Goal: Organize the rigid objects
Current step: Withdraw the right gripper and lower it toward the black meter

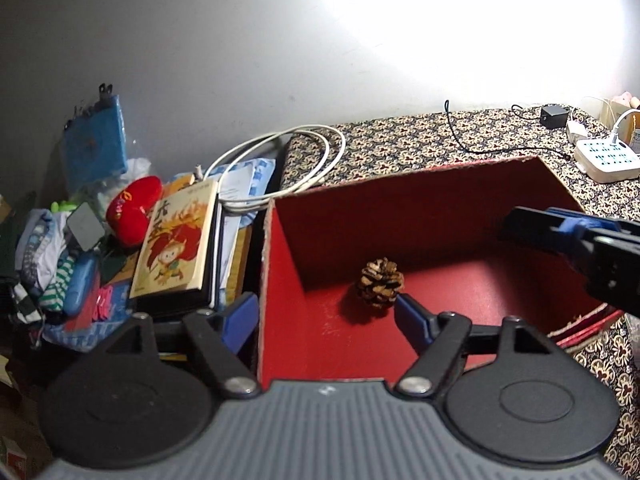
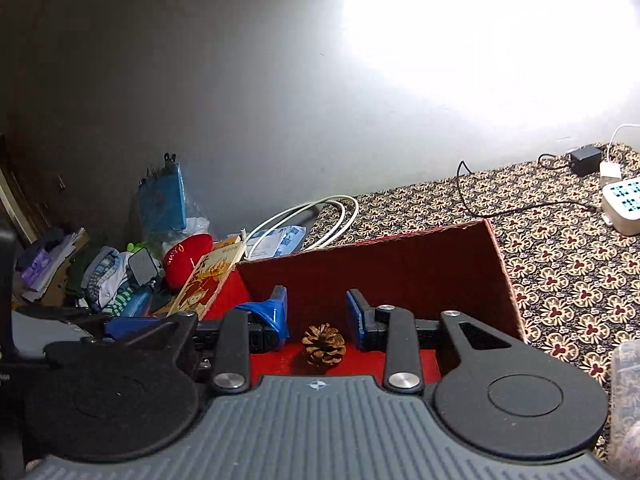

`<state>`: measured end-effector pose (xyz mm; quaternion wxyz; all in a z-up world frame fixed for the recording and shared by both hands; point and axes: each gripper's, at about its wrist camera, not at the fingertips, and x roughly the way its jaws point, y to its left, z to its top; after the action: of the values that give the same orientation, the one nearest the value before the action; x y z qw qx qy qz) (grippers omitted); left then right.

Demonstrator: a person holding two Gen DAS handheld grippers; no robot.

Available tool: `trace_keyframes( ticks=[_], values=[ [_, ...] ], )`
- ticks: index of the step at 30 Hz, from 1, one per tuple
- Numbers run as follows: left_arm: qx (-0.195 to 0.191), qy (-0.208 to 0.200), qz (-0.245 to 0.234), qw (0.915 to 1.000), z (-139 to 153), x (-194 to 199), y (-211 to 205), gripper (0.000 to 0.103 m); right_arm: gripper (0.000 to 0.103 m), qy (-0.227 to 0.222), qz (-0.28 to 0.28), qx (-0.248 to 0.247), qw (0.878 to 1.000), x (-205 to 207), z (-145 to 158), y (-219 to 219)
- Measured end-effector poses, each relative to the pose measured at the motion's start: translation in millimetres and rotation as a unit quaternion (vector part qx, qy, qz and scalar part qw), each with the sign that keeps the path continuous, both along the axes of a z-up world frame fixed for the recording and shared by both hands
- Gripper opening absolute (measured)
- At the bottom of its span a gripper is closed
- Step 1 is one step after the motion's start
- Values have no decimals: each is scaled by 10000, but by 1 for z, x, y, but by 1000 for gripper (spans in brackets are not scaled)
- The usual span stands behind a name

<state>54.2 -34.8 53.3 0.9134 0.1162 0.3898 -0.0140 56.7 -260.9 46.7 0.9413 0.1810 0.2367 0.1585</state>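
A brown pine cone (image 1: 380, 282) lies on the floor of an open red box (image 1: 460, 216); it also shows in the right wrist view (image 2: 324, 344), inside the same box (image 2: 400, 264). My left gripper (image 1: 326, 312) is open and empty, straddling the box's left wall, its right fingertip close beside the cone. My right gripper (image 2: 316, 314) is open and empty above the cone, which lies loose between and below the fingers. The right gripper also shows in the left wrist view (image 1: 580, 244), reaching in from the right.
A picture book (image 1: 176, 240), a red plush (image 1: 134, 210), a white cable (image 1: 288, 168) and a pile of clothes (image 1: 44, 256) lie left of the box. A white power strip (image 1: 608, 158) and a black adapter (image 1: 553, 115) sit on the patterned cloth (image 1: 400, 140) at right.
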Motion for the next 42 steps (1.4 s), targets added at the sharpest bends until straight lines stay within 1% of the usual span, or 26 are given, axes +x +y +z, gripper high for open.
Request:
trace_keyframes(
  ticks=[2, 6, 9, 14, 22, 27, 33, 42],
  values=[
    [34, 28, 58, 10000, 0, -8, 1, 77, 17, -43, 3, 6, 10000, -9, -1, -1],
    [91, 85, 106, 9999, -1, -22, 3, 77, 19, 47, -125, 43, 9999, -28, -6, -2],
    [182, 110, 123, 9997, -2, -32, 4, 78, 20, 39, -248, -60, 9997, -39, -9, -2],
    [154, 211, 82, 9996, -6, -46, 3, 78, 23, 75, -197, -40, 9998, -56, -14, -4],
    [113, 413, 49, 9991, -16, -63, -2, 78, 24, 485, -164, 45, 9987, -73, -28, -10],
    [110, 547, 22, 9984, -25, -69, -8, 78, 25, 860, -223, 235, 9958, -78, -38, -19],
    [152, 655, -73, 9977, -34, -74, -17, 78, 25, 1365, -354, 388, 9892, -82, -51, -25],
    [129, 897, -120, 9958, -48, -76, -26, 78, 25, 1679, -386, 471, 9839, -88, -59, -33]
  ],
)
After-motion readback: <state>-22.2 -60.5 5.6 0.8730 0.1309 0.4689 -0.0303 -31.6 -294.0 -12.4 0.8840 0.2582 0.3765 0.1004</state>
